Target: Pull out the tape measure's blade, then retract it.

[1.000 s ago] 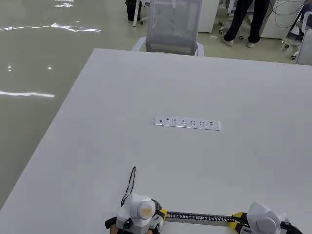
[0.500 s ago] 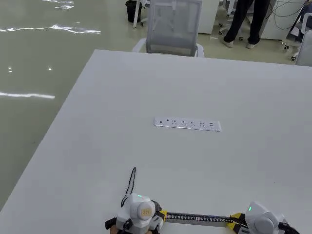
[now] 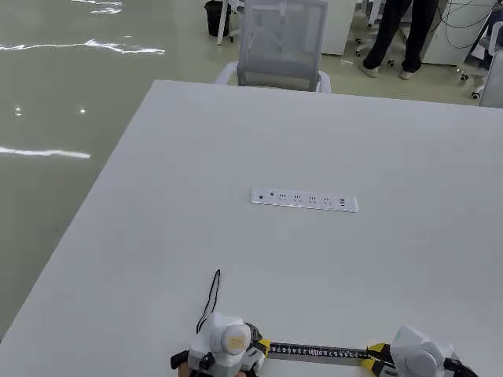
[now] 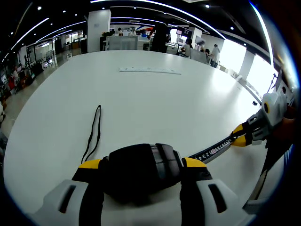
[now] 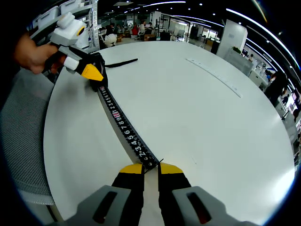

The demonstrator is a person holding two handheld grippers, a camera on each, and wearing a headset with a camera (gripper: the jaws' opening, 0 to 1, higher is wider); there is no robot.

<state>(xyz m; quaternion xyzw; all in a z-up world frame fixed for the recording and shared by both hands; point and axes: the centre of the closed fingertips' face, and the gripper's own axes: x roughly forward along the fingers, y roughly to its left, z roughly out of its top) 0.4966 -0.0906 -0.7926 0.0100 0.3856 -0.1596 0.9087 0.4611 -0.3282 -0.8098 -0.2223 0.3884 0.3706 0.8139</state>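
My left gripper [image 4: 141,165] is shut on the black tape measure body [image 4: 141,184], which fills the space between its yellow-tipped jaws. The numbered blade [image 5: 124,129] runs out flat over the white table [image 3: 314,133] to my right gripper [image 5: 150,168], which is shut on the blade's end. In the head view both grippers sit at the near edge, left gripper [image 3: 255,349] and right gripper [image 3: 376,355], with the blade [image 3: 314,352] stretched between them. The black wrist strap [image 3: 211,298] trails away from the body across the table.
A white power strip [image 3: 304,201] lies flat mid-table, well beyond the grippers. A grey mesh chair [image 3: 281,43] stands at the far edge, and a person's legs [image 3: 393,35] show on the floor behind. The table's left edge drops to shiny floor.
My right gripper has edged a little left toward the left one, so the stretch of blade between them is slightly shorter. The left gripper has stayed put.
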